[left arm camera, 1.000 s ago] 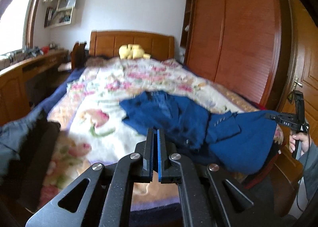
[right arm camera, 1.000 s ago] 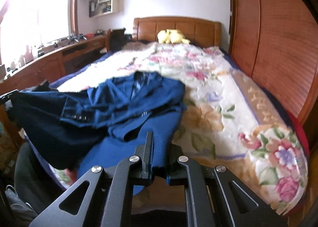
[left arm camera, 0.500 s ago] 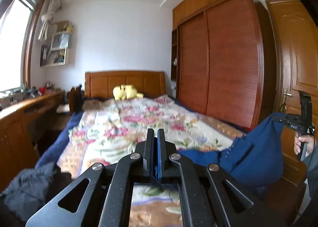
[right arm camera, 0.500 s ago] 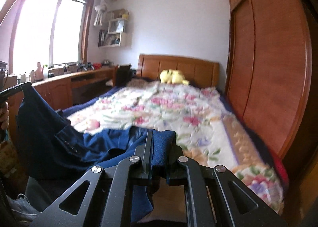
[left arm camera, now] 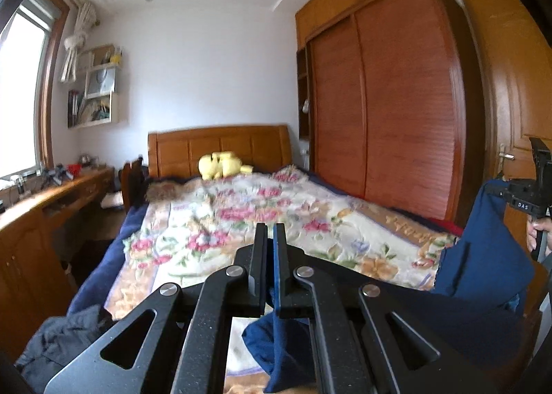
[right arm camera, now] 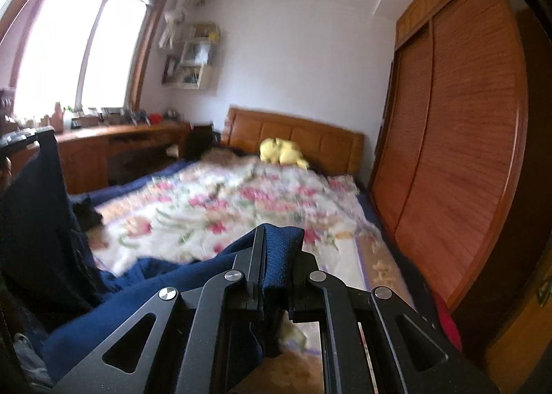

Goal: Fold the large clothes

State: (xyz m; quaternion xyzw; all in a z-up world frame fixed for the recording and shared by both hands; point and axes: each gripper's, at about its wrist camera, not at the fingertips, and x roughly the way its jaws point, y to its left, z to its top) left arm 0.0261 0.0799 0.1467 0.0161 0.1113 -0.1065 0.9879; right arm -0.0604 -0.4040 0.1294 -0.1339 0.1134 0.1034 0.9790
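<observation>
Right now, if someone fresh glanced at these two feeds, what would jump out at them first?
The dark blue garment dominates: it hangs stretched between the left gripper and the right gripper, both clamped on its cloth near the foot of the bed. Behind it spreads the floral bedspread, with a yellow plush toy against the wooden headboard.

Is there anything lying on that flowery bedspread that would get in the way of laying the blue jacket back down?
Nothing visible does. The blue jacket hangs between the left gripper and the right gripper, both shut on it. The near floral bedspread is bare; the yellow plush toy sits far off by the headboard.
</observation>
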